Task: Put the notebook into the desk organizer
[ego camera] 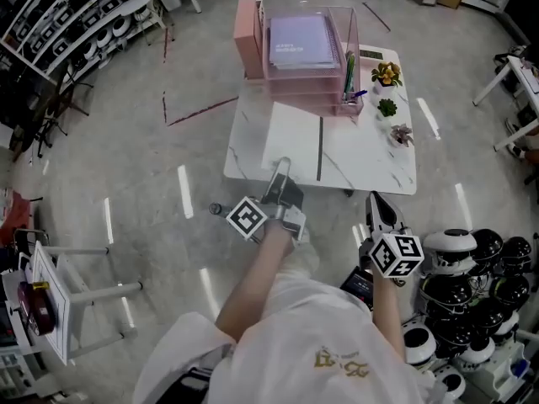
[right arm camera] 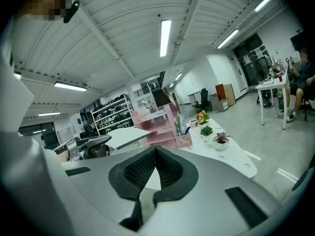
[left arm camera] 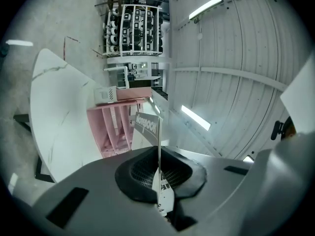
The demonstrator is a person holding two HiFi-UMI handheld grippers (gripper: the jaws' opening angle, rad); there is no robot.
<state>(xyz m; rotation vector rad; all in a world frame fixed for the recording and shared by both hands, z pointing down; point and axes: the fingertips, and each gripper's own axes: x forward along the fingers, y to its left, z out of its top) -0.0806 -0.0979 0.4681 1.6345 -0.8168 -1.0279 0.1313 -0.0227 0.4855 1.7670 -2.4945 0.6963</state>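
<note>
Our left gripper (ego camera: 281, 172) is clamped on the near edge of the white notebook (ego camera: 290, 137). In the left gripper view the thin edge of that notebook (left arm camera: 146, 126) is pinched between the dark pads (left arm camera: 142, 168), with the cover standing out beyond them. The notebook sits over the near half of the white marble table (ego camera: 370, 162), in front of the pink desk organizer (ego camera: 307, 98) and outside it. We cannot tell whether its far edge touches the table.

A purple book (ego camera: 299, 40) lies in the organizer's top tray, and pens (ego camera: 349, 70) stand in its right-hand cup. Three small potted plants (ego camera: 386, 74) line the table's right edge.

Our right gripper (ego camera: 376, 204) hangs off the table's near right corner, its jaws together on nothing.
</note>
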